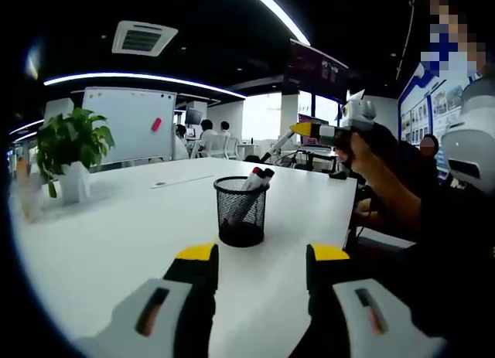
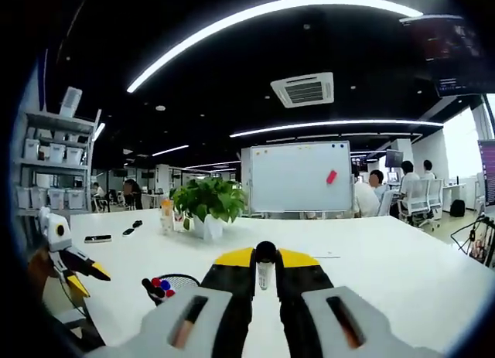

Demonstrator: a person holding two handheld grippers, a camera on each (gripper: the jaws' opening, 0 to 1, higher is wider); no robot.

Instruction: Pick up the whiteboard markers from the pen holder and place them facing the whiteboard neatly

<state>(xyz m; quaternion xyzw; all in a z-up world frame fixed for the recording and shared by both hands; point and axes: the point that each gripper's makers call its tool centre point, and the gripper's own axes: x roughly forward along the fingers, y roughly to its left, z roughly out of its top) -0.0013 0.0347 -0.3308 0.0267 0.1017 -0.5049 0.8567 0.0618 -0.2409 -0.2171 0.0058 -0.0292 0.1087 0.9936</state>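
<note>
The white table [image 1: 116,226] spreads wide and bare toward the whiteboard [image 2: 300,176]. The mesh pen holder [image 1: 240,211], markers' lower ends hidden, stands ahead of the released left gripper [image 1: 261,259]. The right gripper [image 2: 265,271] clenches a whiteboard marker [image 2: 265,265].

Open-plan office, dark ceiling [image 2: 232,72]. Long curved light strips [image 2: 255,18] overhead; ceiling air vent [image 2: 303,89] beside them. Large white tabletop [image 2: 402,257], glossy, reflecting light. Potted green plant [image 2: 207,202] in white pot on tabletop. Shelving unit [image 2: 54,165] with white storage boxes at far left of right gripper view. Bright windows [image 1: 263,114] at back, washed out. White office chairs [image 2: 418,199] near seated people [image 2: 370,194] at far side. Poster board [image 1: 429,110] with photos on wall at right of left gripper view.
</note>
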